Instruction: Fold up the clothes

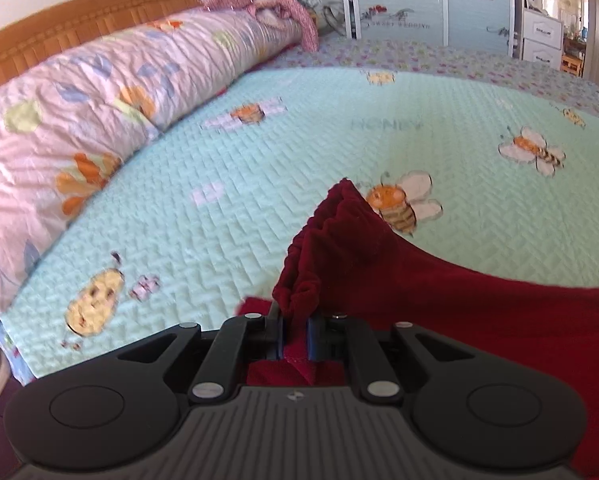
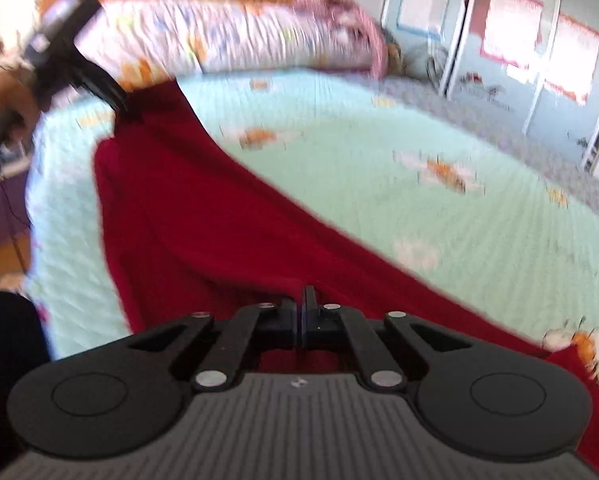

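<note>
Left gripper (image 1: 295, 336) pinches the red garment (image 1: 479, 320); right gripper (image 2: 304, 320), blurred, seemingly clamps it too.

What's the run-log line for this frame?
stage: lifting garment | left gripper: shut on red garment | right gripper: shut on red garment | surface: bee quilt

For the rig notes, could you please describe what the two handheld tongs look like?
Both match. The left tongs and right tongs each have matte black linkage arms with silver round pivot pins, two round black side housings, and a grey ribbed body bearing a small logo. Blue pads line the left fingers. No sleeve is clearly visible.
</note>
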`<move>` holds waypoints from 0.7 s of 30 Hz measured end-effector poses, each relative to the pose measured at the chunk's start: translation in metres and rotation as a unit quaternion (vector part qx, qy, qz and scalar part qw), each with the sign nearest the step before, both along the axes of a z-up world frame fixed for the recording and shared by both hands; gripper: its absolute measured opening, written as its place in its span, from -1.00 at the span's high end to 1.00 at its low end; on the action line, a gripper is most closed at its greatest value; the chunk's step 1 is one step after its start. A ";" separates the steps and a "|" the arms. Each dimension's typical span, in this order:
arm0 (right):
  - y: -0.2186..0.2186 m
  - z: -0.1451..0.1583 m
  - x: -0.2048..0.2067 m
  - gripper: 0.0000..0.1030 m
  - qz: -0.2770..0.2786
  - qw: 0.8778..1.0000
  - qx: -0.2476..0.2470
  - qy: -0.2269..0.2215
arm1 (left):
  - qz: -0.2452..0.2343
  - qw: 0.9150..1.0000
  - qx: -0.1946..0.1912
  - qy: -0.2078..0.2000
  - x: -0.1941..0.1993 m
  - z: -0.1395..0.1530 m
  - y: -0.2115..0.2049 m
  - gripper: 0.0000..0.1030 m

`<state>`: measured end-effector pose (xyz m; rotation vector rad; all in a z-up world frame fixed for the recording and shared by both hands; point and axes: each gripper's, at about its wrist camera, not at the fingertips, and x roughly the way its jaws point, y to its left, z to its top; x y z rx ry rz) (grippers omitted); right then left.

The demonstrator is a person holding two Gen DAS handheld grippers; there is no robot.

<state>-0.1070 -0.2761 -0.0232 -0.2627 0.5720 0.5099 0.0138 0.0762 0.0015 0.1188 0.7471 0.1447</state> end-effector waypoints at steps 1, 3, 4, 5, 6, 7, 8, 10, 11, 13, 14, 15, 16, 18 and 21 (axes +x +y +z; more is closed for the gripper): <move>0.000 0.006 -0.006 0.96 0.015 1.000 0.008 -0.001 | 0.004 1.000 0.003 -0.003 0.000 0.003 0.004 0.81; -0.001 0.007 -0.013 0.95 0.042 0.999 0.028 0.021 | 0.013 1.000 0.003 -0.002 0.000 0.004 0.013 0.81; -0.001 0.004 -0.016 0.95 0.055 0.997 0.037 0.036 | 0.016 1.000 0.001 0.002 0.001 0.002 0.018 0.81; 0.001 -0.002 -0.016 0.96 0.067 0.996 0.036 0.050 | 0.019 1.000 -0.002 0.007 0.001 -0.002 0.022 0.80; 0.004 -0.012 -0.016 0.96 0.079 0.994 0.026 0.064 | 0.020 1.000 -0.004 0.015 0.002 -0.007 0.025 0.80; 0.006 -0.023 -0.016 0.96 0.085 0.993 0.014 0.077 | 0.021 0.999 -0.005 0.024 0.003 -0.014 0.026 0.80; 0.009 -0.032 -0.015 0.96 0.087 0.993 0.004 0.085 | 0.022 0.999 -0.005 0.034 0.004 -0.022 0.027 0.80; 0.016 -0.050 -0.012 0.96 0.090 0.991 -0.016 0.101 | 0.025 0.999 -0.011 0.043 0.005 -0.031 0.031 0.80; 0.018 -0.054 -0.012 0.96 0.091 0.991 -0.021 0.099 | 0.027 0.998 -0.015 0.046 0.004 -0.035 0.033 0.80; 0.018 -0.051 -0.011 0.95 0.090 0.991 -0.017 0.097 | 0.029 0.998 -0.025 0.050 0.005 -0.040 0.037 0.80; 0.017 -0.048 -0.010 0.96 0.089 0.991 -0.013 0.097 | 0.029 0.998 -0.033 0.049 0.005 -0.038 0.039 0.80; 0.014 -0.045 -0.006 0.95 0.085 0.991 -0.001 0.101 | 0.028 0.998 -0.041 0.046 0.006 -0.035 0.041 0.80; 0.011 -0.043 -0.003 0.95 0.080 0.991 0.013 0.107 | 0.024 0.998 -0.050 0.041 0.007 -0.029 0.042 0.80; 0.003 -0.039 0.003 0.95 0.066 0.990 0.046 0.116 | 0.012 0.998 -0.059 0.027 0.011 -0.012 0.043 0.80; -0.005 -0.033 0.007 0.95 0.050 0.987 0.088 0.122 | -0.001 0.998 -0.058 0.009 0.013 0.012 0.042 0.80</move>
